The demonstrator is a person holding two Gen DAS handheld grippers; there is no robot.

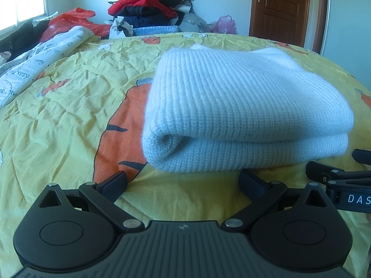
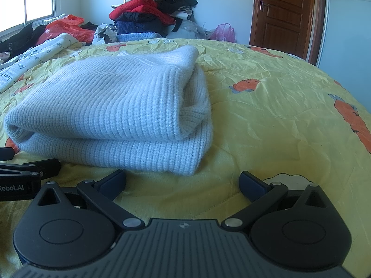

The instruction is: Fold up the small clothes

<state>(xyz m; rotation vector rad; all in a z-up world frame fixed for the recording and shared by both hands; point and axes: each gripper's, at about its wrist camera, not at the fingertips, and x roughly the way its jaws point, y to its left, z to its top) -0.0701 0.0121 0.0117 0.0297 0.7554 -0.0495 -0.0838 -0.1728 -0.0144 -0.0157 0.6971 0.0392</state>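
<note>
Nearest each camera, the left claw (image 1: 183, 181) and the right claw (image 2: 182, 181) both stand wide apart and hold nothing, hovering low over the yellow bedspread (image 1: 69, 115) just short of the sweater. The pale blue knitted sweater (image 1: 243, 111) lies folded in 2 thick layers on the bed, its near edge just beyond the fingers. Far behind, a heap of clothes (image 2: 148, 16) rises against the wall, with a brown door (image 2: 285, 9) to the right.

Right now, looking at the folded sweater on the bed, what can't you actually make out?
- Sweater underside and inner layers: hidden by its own folds, both views.
- Right gripper body: cut off by the left view's right edge.
- Clothes pile items: too far and tangled to separate.
</note>
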